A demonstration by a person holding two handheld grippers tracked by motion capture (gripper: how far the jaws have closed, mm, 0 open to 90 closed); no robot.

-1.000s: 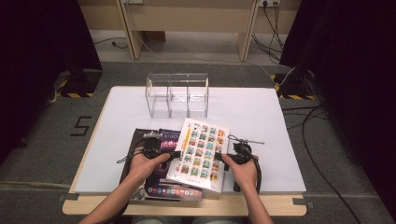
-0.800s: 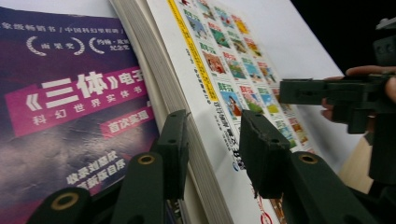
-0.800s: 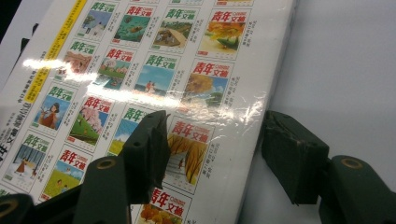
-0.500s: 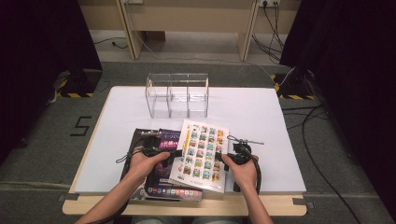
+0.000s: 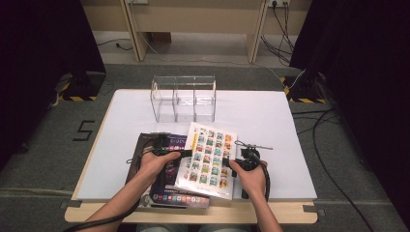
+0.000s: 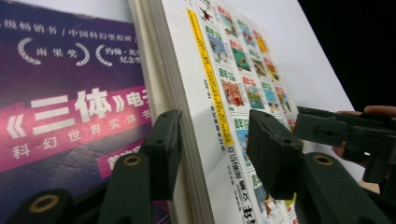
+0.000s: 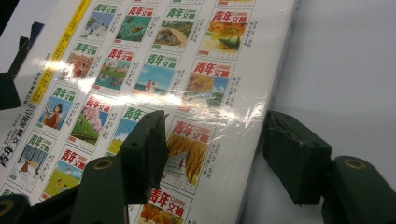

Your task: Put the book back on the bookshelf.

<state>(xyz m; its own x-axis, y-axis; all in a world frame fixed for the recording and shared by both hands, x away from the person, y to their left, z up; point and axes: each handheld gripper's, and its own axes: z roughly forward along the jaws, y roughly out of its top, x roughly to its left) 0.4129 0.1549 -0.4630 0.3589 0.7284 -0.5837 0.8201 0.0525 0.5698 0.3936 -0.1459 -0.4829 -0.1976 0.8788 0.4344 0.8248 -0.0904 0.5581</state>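
We are viewing the white table [image 5: 261, 121], with a clear 3-compartment organizer [image 5: 183, 98] standing at its 12 o'clock edge, holding nothing that we can see. At 6 o'clock a dark magazine [image 5: 167, 169] is lying flat, and the white illustrated magazine [image 5: 209, 157] is resting partly on it, overlapping its 3 o'clock side. We are bracketing that white magazine with 2 tools. The left gripper [image 6: 212, 144] is straddling its 9 o'clock edge; its jaws have just been opening, and although 1 jaw sits against the page block, the other stands off the cover, so it is released. The right gripper [image 7: 212, 154] is straddling the 3 o'clock edge, also unclenched. We are judging the work as early: the magazine is not yet lifted, and moving it toward the organizer remains.
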